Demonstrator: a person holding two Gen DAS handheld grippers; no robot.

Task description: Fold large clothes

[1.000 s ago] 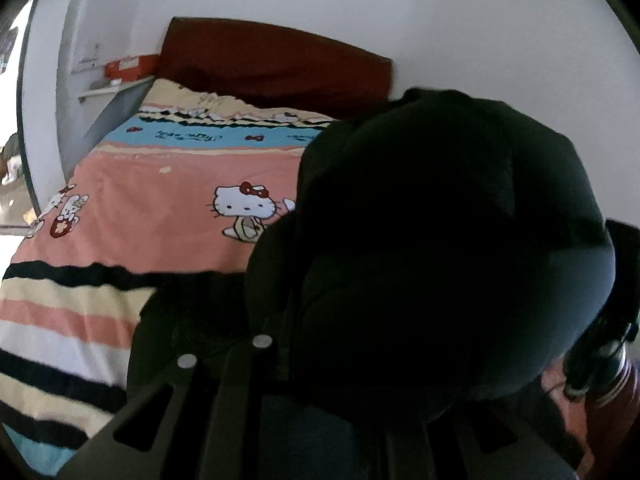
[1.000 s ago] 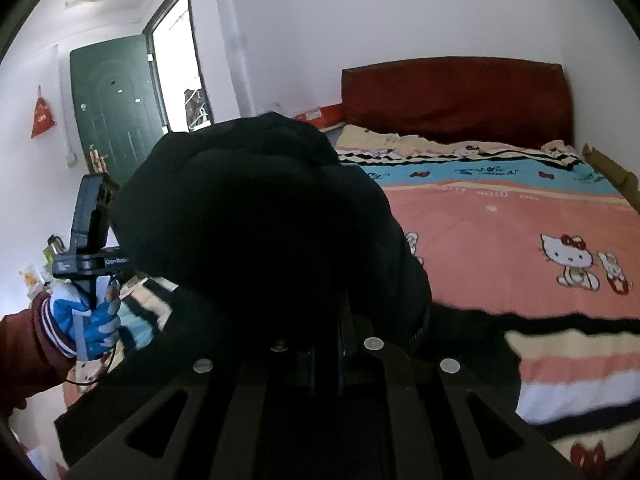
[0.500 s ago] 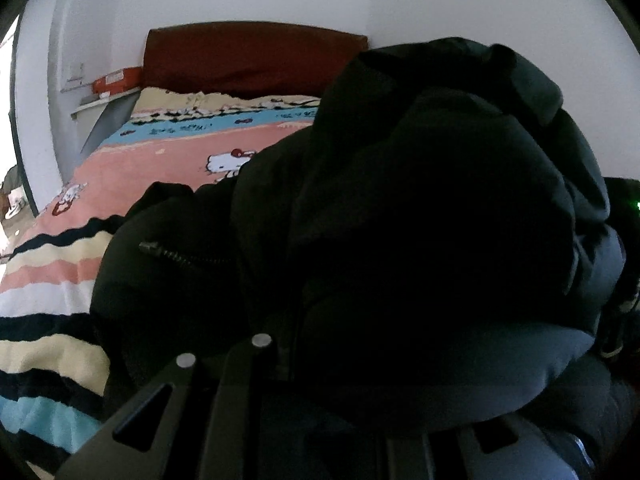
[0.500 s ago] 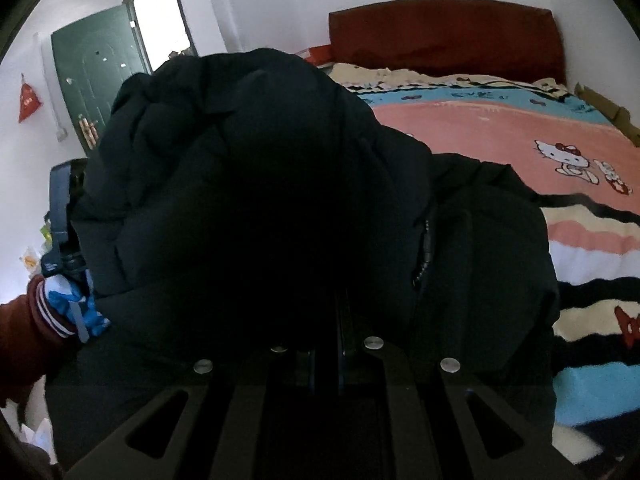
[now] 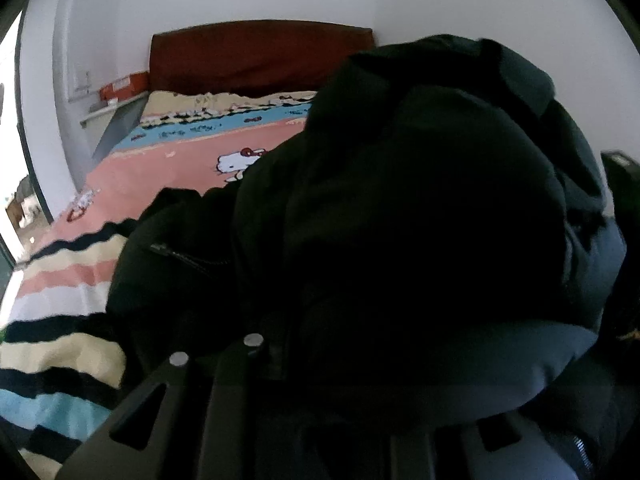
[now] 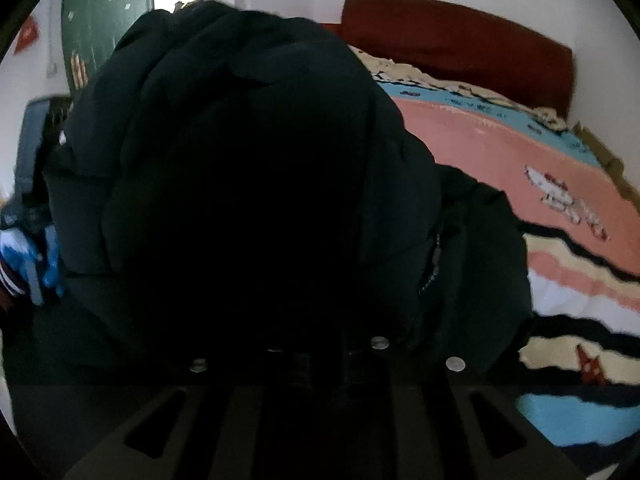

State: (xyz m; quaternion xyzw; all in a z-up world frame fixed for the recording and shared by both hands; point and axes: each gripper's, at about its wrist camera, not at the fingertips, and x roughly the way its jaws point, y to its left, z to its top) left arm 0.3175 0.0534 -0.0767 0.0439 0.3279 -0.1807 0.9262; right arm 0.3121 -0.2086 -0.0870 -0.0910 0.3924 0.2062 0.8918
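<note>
A big black puffy jacket (image 5: 400,220) fills most of both views and lies heaped on the near end of the bed. It bulges over my left gripper (image 5: 328,364) and hides its fingertips. That gripper's jaws are opening with jacket fabric still pinched between them. In the right wrist view the same jacket (image 6: 248,200) covers my right gripper (image 6: 288,356) in the same way. Its jaws are opening too, on a bunch of the fabric. A zip (image 6: 434,256) runs down the jacket's right side. A blue-gloved hand (image 6: 24,256) holds the left gripper at the far left.
The bed carries a pink cartoon-cat blanket (image 5: 160,176) with striped bands at its near end (image 6: 580,320). A dark red headboard (image 5: 260,52) stands at the far wall. An orange box (image 5: 124,84) sits on a shelf at the left. A green door (image 6: 104,20) is behind.
Both grippers have come down and forward with the jacket. It hung lifted in front of the cameras before; now its bulk rests spread on the striped end of the blanket.
</note>
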